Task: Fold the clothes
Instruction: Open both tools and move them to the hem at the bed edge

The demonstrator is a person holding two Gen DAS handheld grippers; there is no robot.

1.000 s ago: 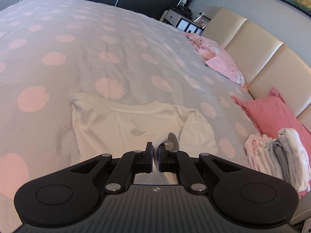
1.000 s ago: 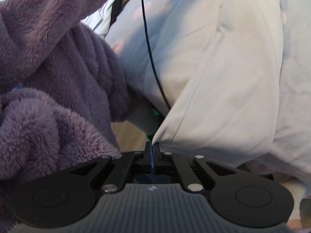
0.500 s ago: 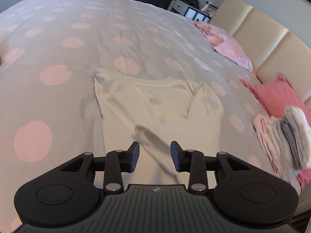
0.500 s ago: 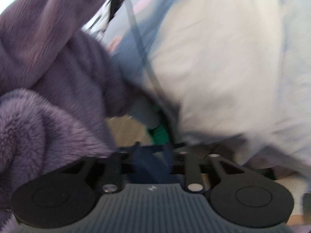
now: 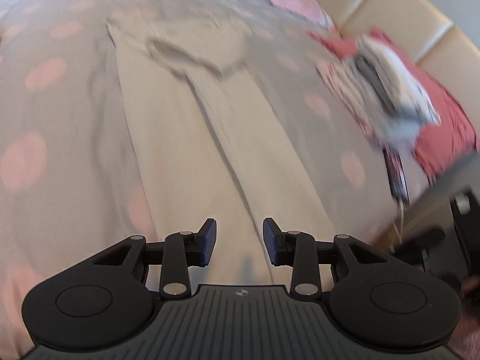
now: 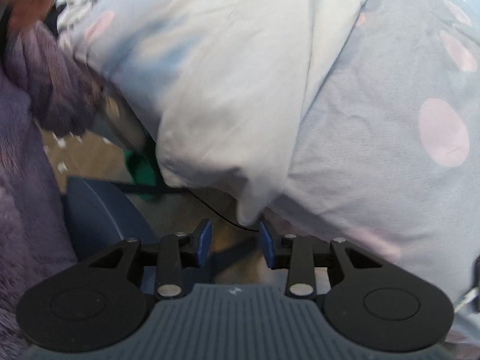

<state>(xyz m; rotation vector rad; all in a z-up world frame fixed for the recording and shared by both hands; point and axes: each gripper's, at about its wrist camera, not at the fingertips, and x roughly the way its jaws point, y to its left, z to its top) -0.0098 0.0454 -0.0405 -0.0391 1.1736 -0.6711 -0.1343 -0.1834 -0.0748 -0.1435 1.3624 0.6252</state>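
Note:
A white garment (image 5: 192,126) lies flat on the grey bedspread with pink dots (image 5: 60,114), one side folded lengthwise over the middle. My left gripper (image 5: 239,241) is open and empty, hovering over the garment's near end. In the right wrist view the same white garment (image 6: 228,90) hangs over the bed's edge. My right gripper (image 6: 235,241) is open and empty, with the garment's lowest corner just above its right fingertip.
A stack of folded clothes (image 5: 387,90) sits on a pink pillow (image 5: 444,126) at the right, by the beige headboard (image 5: 420,21). More pink clothes (image 5: 294,3) lie further back. In the right wrist view a purple fleece sleeve (image 6: 33,150), a green object (image 6: 142,168) and a black cable (image 6: 216,210) show below the bed edge.
Both grippers have opened and let go of the white garment. The left gripper has moved back toward the garment's near end; the garment now lies folded lengthwise on the bed.

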